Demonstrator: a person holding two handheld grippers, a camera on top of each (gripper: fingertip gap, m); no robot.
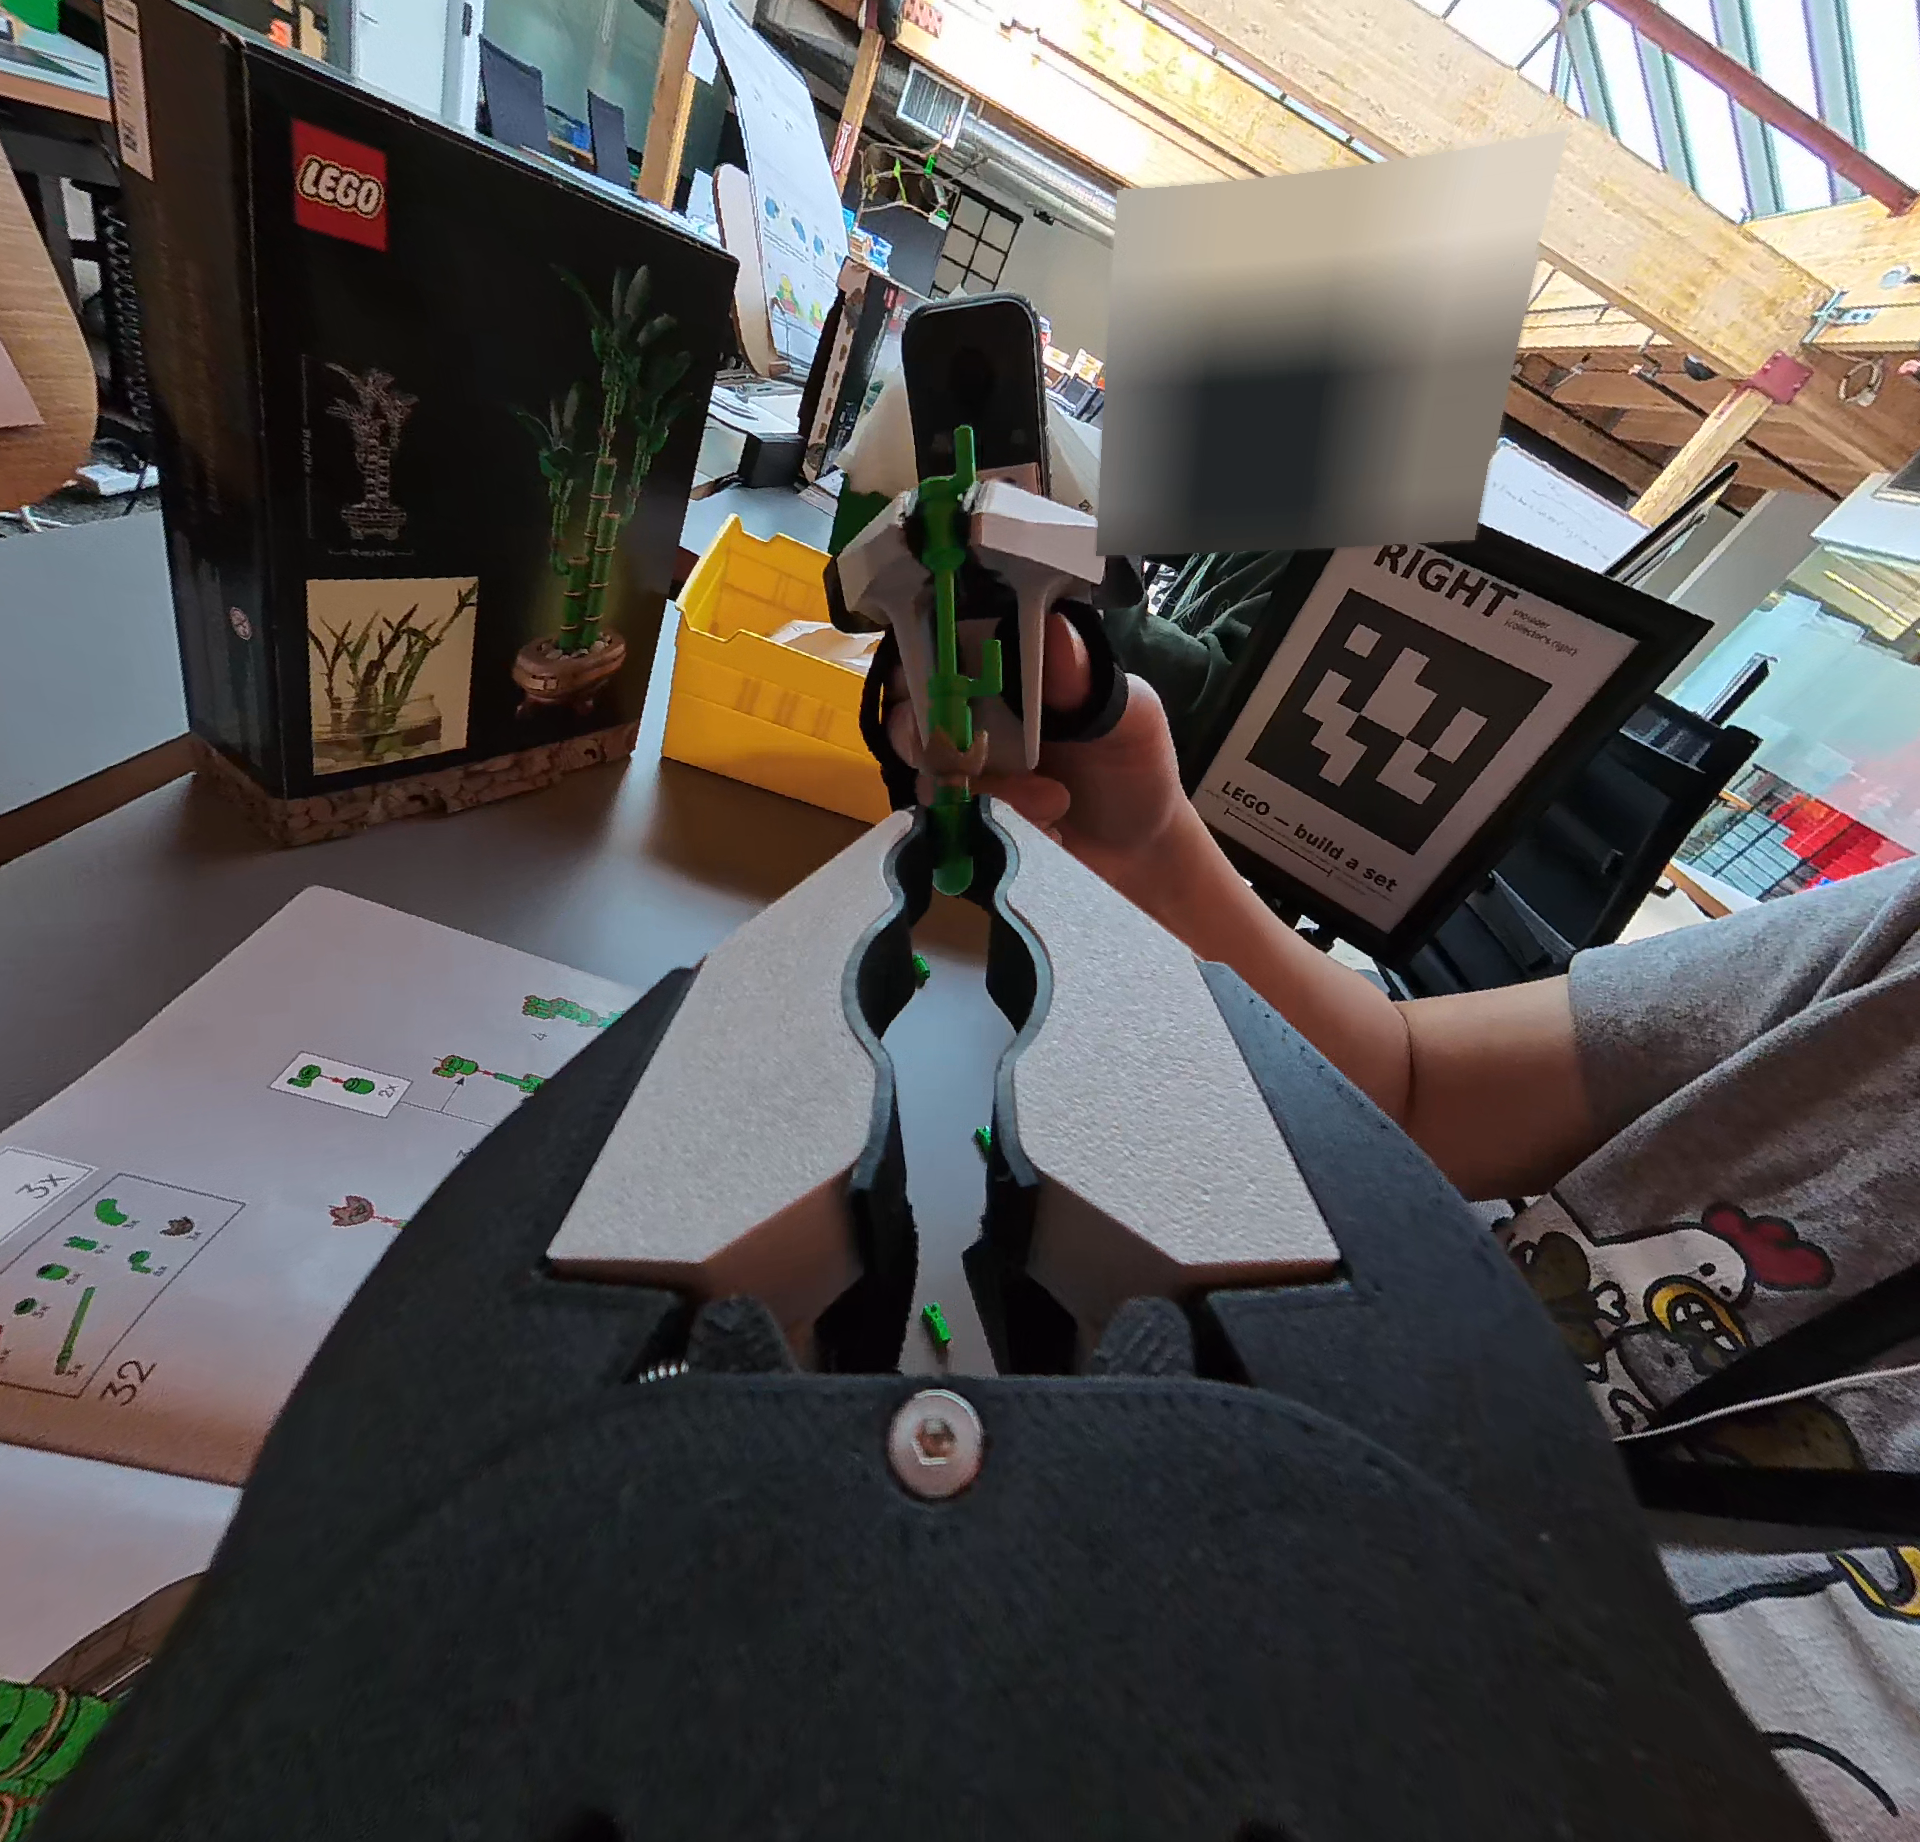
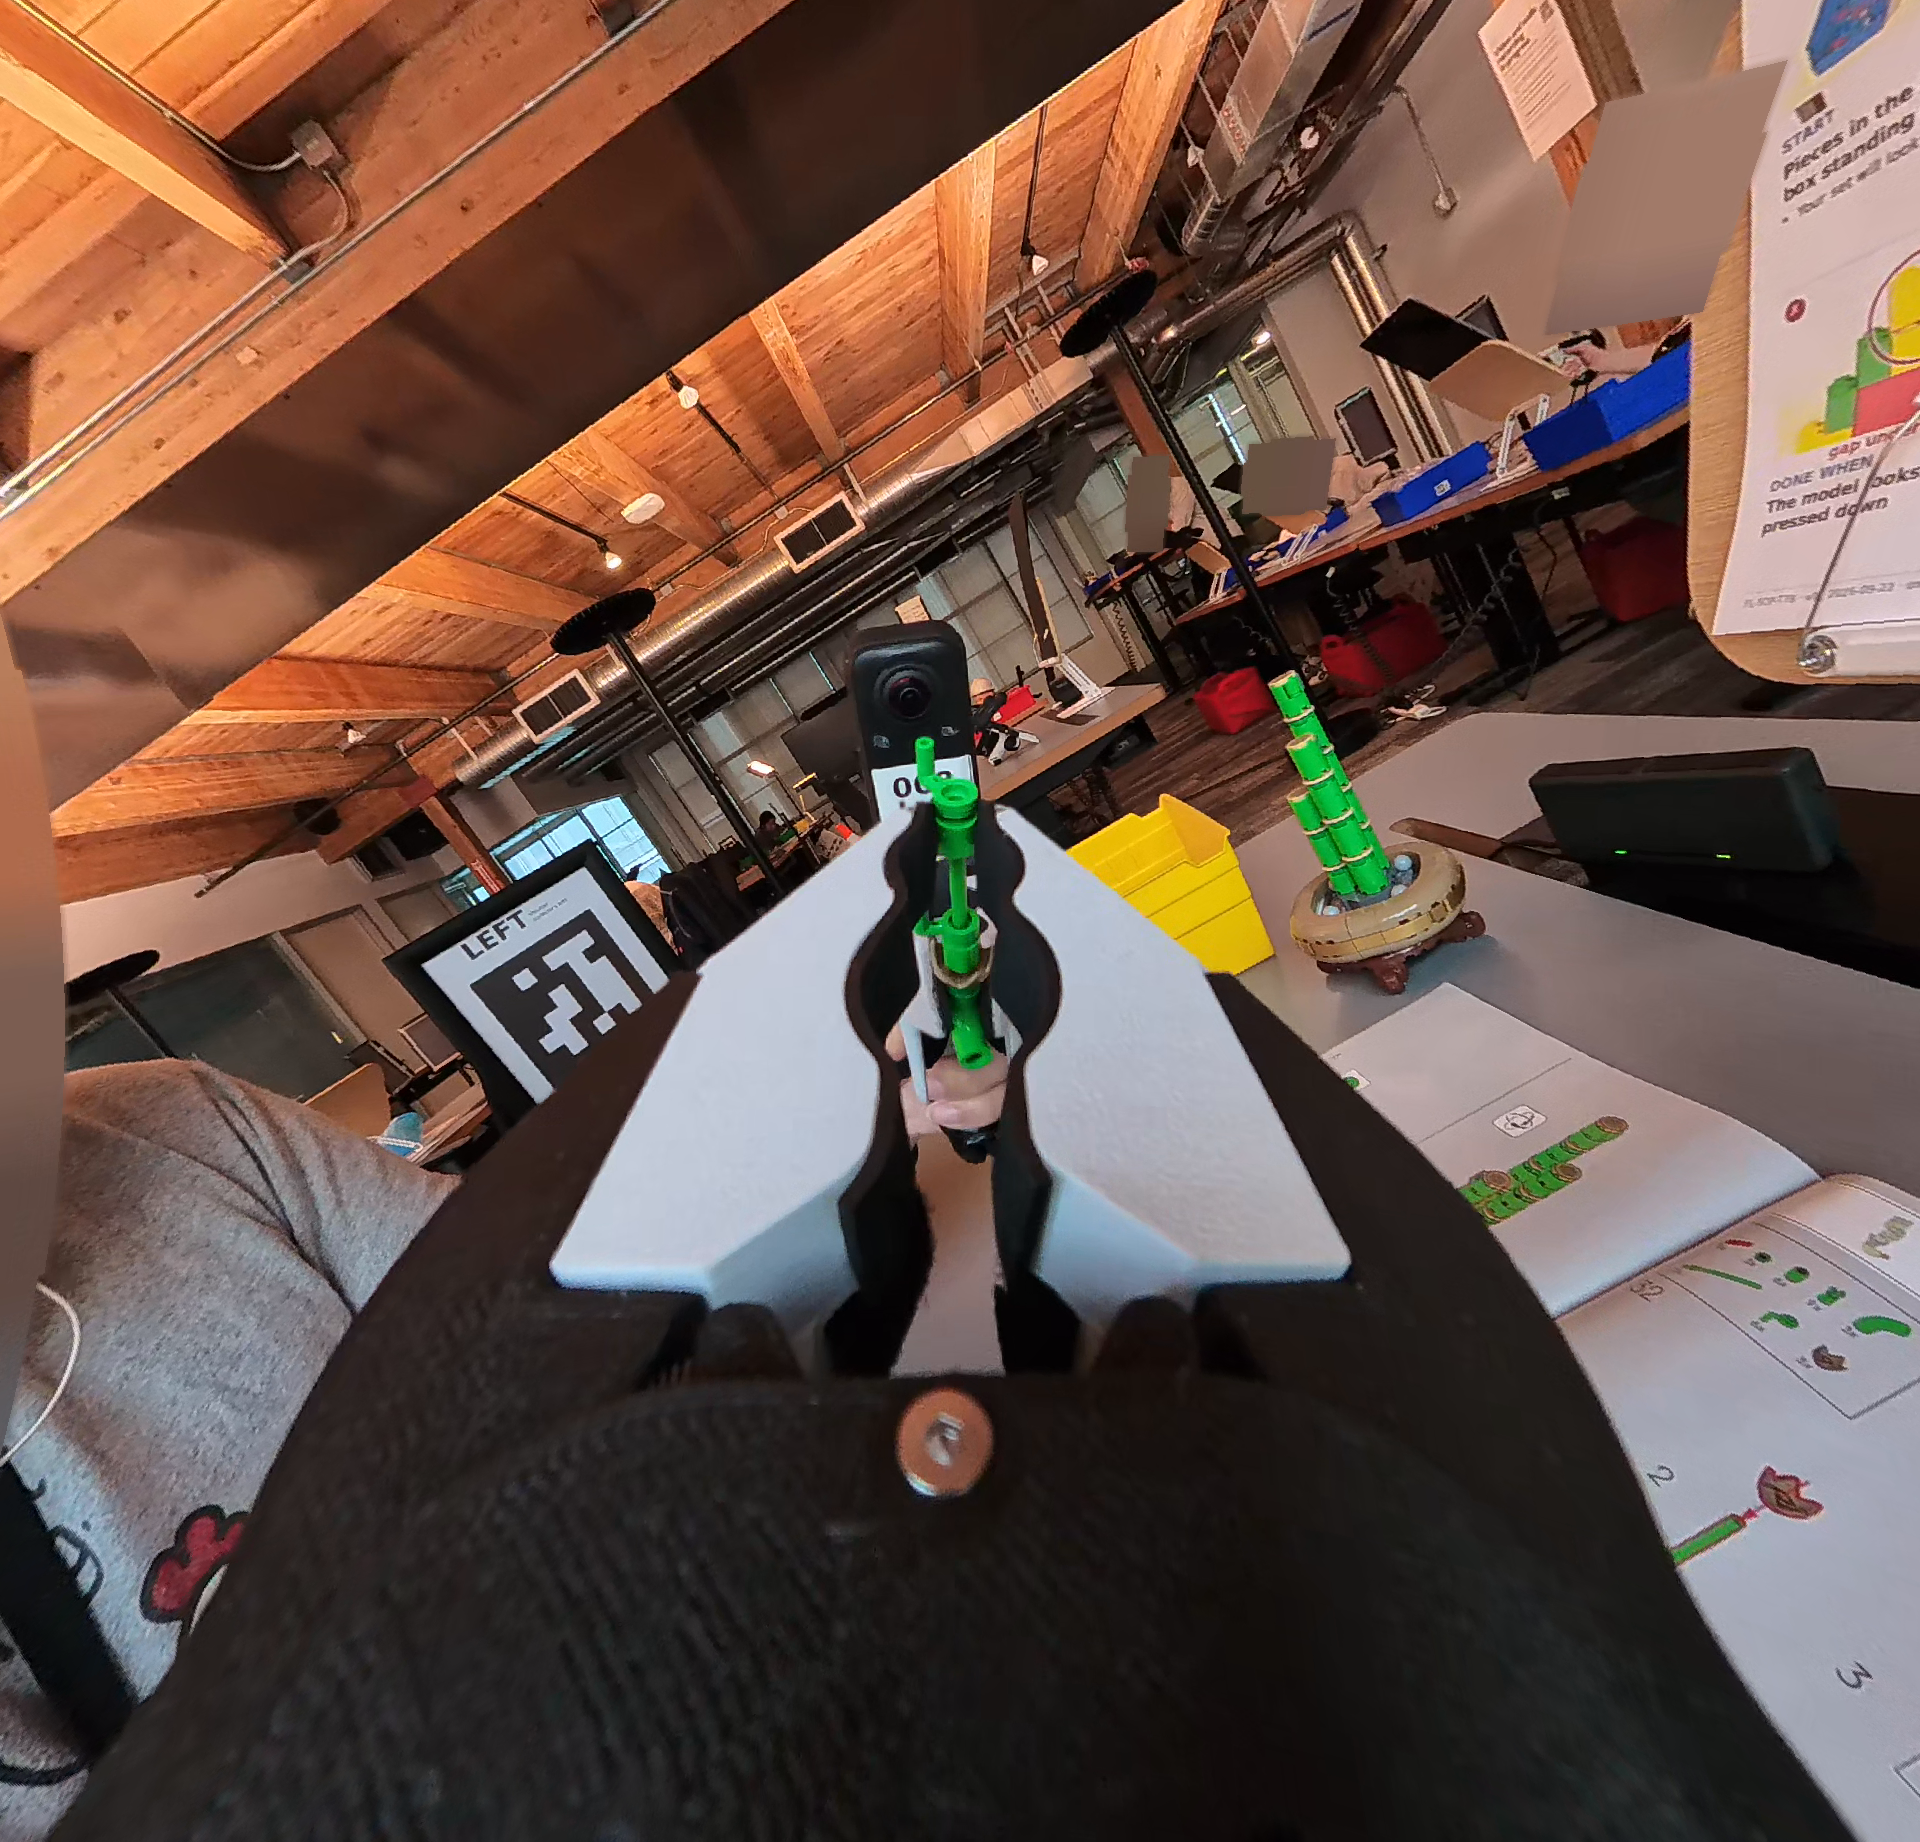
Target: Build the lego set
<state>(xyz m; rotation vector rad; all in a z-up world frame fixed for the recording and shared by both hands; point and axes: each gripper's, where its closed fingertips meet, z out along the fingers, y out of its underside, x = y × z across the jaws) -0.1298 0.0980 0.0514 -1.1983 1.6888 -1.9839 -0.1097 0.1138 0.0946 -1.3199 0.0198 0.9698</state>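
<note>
A thin green lego stem (image 1: 948, 649) with small side stubs is held in the air between both grippers. My left gripper (image 1: 951, 821) is shut on its lower end. My right gripper (image 1: 940, 519) faces it from the other side and is shut on the stem higher up. In the right wrist view the stem (image 2: 961, 888) runs through the shut tips of the right gripper (image 2: 951, 821), with a tan ring piece on it. The built bamboo stalks (image 2: 1335, 805) stand in a tan pot (image 2: 1382, 919) on the table.
The open instruction booklet (image 1: 312, 1117) lies on the grey table, also in the right wrist view (image 2: 1662, 1273). A lego box (image 1: 416, 462) and a yellow bin (image 1: 758, 691) stand behind. Loose green pieces (image 1: 935, 1319) lie under the left gripper. A black device (image 2: 1683, 805) sits at the right. Some 5 cm of space lies between my two pairs of fingers.
</note>
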